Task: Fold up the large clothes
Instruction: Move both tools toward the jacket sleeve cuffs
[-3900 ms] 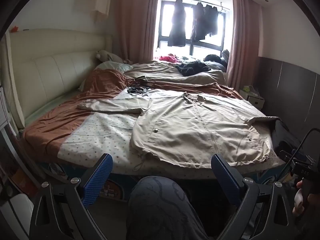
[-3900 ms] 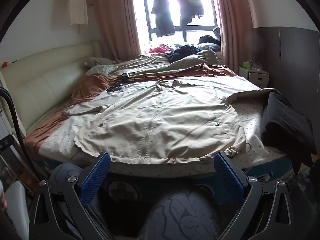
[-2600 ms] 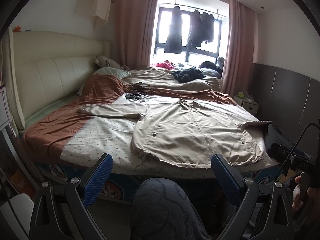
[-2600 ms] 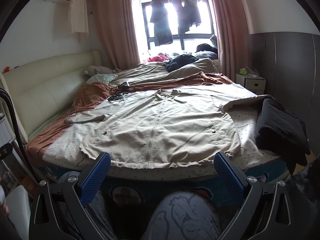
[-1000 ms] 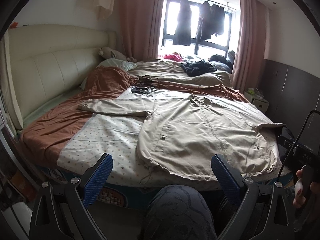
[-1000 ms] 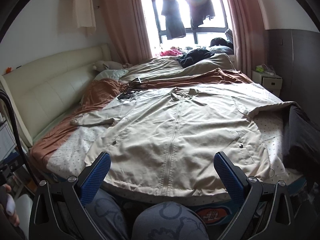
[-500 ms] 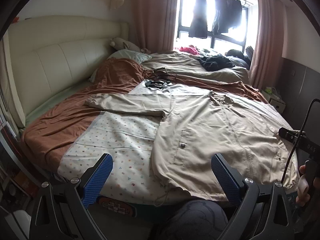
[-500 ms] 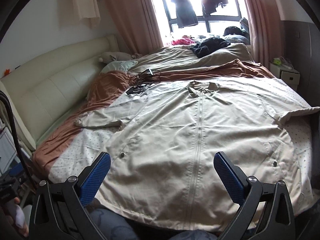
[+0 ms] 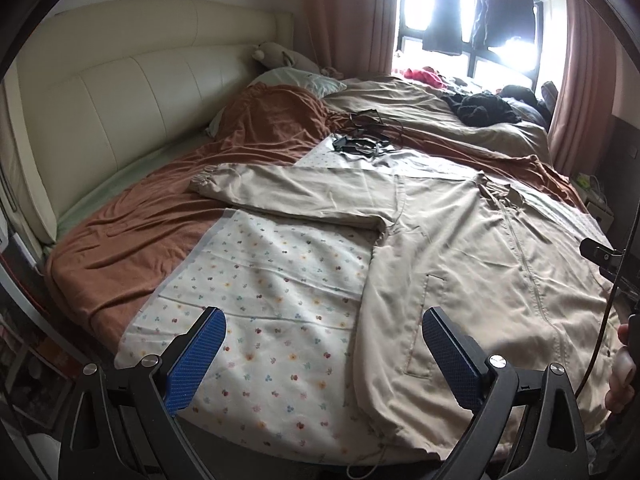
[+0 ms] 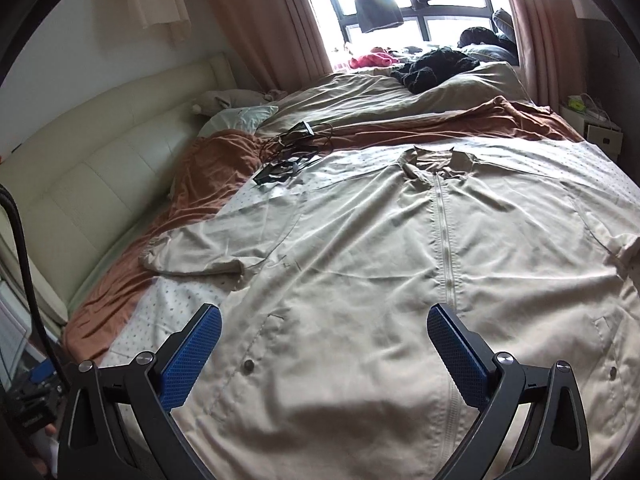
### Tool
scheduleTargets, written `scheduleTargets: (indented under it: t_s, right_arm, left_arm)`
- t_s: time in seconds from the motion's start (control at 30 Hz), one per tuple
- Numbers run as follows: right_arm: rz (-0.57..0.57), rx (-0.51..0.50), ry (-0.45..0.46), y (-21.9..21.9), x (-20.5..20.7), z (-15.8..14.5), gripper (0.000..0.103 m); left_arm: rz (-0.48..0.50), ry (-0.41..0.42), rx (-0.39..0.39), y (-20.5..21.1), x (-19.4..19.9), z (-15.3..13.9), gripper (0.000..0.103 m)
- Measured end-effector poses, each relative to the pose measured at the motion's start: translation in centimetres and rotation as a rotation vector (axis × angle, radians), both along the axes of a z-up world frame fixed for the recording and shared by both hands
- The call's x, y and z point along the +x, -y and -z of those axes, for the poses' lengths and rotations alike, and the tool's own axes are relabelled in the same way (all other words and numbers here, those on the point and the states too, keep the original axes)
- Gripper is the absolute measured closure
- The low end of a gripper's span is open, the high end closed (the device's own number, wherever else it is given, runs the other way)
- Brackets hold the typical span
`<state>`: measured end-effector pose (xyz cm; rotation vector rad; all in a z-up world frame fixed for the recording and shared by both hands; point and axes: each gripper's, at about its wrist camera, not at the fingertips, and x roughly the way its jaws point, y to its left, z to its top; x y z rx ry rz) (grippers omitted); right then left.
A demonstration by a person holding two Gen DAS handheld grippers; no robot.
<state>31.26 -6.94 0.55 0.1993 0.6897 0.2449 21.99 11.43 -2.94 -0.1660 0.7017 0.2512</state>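
Both our grippers wide open and empty, left gripper [image 9: 322, 354] lower centre over dotted white sheet [image 9: 280, 280], right gripper [image 10: 326, 352] above zipped beige fabric jacket [image 10: 400, 264] spread flat.

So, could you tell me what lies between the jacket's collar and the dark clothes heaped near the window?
In the right wrist view, between the jacket collar and the dark clothes lie a band of dotted sheet, a rumpled brown blanket, then a beige duvet.

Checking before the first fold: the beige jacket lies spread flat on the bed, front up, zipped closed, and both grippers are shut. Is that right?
Not quite: both grippers are open. The left gripper and right gripper show their jaws wide apart in their wrist views. The beige jacket does lie flat, front up, zipped.
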Motion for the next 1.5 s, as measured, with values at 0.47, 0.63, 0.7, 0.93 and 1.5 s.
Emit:
scheduleTargets:
  t_s: [0.47, 0.63, 0.7, 0.93, 1.5]
  right_arm:
    - [0.018, 0.059, -0.131, -2.5, 10.7, 5.2, 0.001]
    - [0.033, 0.045, -0.151, -3.7, 13.2, 6.2, 0.001]
    - [0.037, 0.037, -0.158, -4.2, 14.2, 6.6, 0.001]
    - [0.023, 0.012, -0.188, -5.9, 17.2, 8.3, 0.014]
    - [0.031, 0.001, -0.268, -7.4, 21.9, 11.9, 0.031]
  left_arm:
    - [-0.075, -0.048, -0.005, -5.3, 10.1, 2.7, 0.013]
    - [-0.086, -0.063, -0.016, -7.6, 13.3, 3.9, 0.016]
    - [-0.091, -0.065, -0.023, -8.5, 14.5, 4.5, 0.017]
    - [-0.134, -0.090, -0.101, -12.7, 18.6, 7.0, 0.024]
    - [-0.226, -0.222, -0.312, -20.4, 26.9, 14.5, 0.036]
